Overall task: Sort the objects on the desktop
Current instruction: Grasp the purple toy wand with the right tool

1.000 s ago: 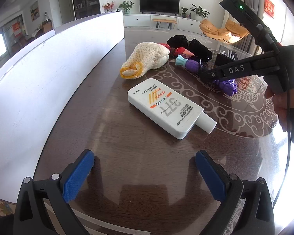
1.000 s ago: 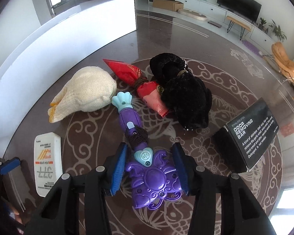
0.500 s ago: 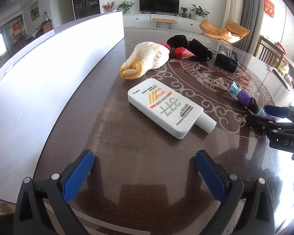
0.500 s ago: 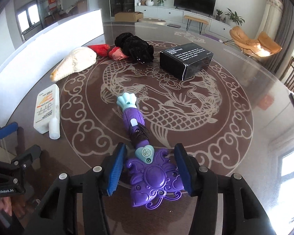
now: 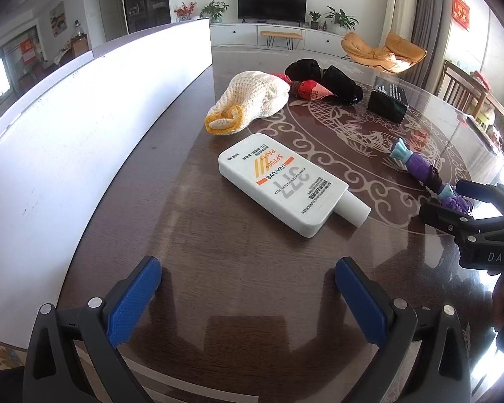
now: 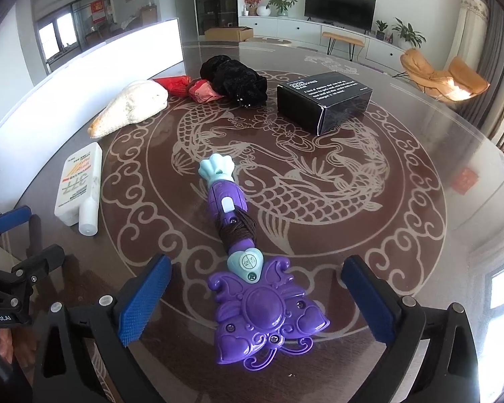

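Dark glass covers the round table (image 6: 420, 221), with a pale koi and scroll pattern under it, and a living room with a television lies beyond. Right tongs (image 6: 255, 299) stand wide open, their blue pads on either side of the purple toy wand (image 6: 248, 282) without touching it. That wand lies flat on the table, its butterfly-shaped head between the pads and its teal-tipped handle pointing away toward the middle of the pattern. Left tongs (image 5: 248, 295) are likewise spread open over bare table, holding nothing. Just ahead of them lies a white sunscreen bottle (image 5: 279, 184), flat, cap toward the right. Farther off, near a white board (image 5: 84, 134) standing along the table's left edge, rests a cream knitted glove (image 5: 252, 100) with an orange cuff. Beside it are a red packet (image 6: 188, 88) and a black plush toy (image 6: 233, 79), touching one another. A black box (image 6: 322, 100) with white lettering sits to their right, apart from them.
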Demonstrator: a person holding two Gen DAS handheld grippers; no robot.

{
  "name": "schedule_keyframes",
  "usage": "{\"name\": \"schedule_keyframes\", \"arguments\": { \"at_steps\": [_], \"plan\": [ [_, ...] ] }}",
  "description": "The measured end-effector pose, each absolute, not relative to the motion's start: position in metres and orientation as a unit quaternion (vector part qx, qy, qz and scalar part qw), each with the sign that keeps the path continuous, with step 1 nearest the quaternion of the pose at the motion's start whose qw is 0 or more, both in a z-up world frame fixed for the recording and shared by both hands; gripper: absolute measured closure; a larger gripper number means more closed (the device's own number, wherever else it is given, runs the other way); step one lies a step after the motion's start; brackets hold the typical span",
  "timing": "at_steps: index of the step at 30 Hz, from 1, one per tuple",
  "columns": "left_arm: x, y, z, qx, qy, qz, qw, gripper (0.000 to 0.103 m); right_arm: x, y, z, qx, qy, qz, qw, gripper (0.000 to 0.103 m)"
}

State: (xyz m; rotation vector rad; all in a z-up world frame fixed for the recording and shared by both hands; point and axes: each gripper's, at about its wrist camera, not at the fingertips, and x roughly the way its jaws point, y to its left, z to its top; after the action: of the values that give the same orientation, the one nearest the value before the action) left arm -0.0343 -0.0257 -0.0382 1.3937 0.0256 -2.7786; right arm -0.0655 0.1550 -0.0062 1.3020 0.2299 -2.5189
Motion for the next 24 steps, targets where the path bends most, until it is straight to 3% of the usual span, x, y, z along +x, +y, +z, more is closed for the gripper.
{"name": "schedule_keyframes", "arguments": {
  "at_steps": [4, 8, 12, 18, 24],
  "plan": [
    [-0.035, -0.025, -0.037, 0.45, 0.011, -0.893, 0.007, 0.0, -0.067, 0.155, -0.007, 0.453, 0.079, -0.876, 0.147, 0.0],
    [-0.024, -0.028, -0.023, 0.417, 0.066, -0.905, -0.05, 0.0, -0.067, 0.155, -0.007, 0.452, 0.079, -0.876, 0.147, 0.0],
    [-0.021, -0.018, 0.0, 0.361, 0.037, -0.931, -0.022, 0.0, -0.067, 0.155, -0.007, 0.452, 0.08, -0.876, 0.146, 0.0],
    [-0.05, -0.009, -0.016, 0.414, 0.058, -0.908, -0.003, 0.0, -0.068, 0.155, -0.007, 0.452, 0.08, -0.877, 0.145, 0.0],
    [-0.053, -0.004, -0.038, 0.458, 0.007, -0.889, 0.024, 0.0, -0.068, 0.155, -0.007, 0.452, 0.08, -0.877, 0.144, 0.0]
  ]
}}
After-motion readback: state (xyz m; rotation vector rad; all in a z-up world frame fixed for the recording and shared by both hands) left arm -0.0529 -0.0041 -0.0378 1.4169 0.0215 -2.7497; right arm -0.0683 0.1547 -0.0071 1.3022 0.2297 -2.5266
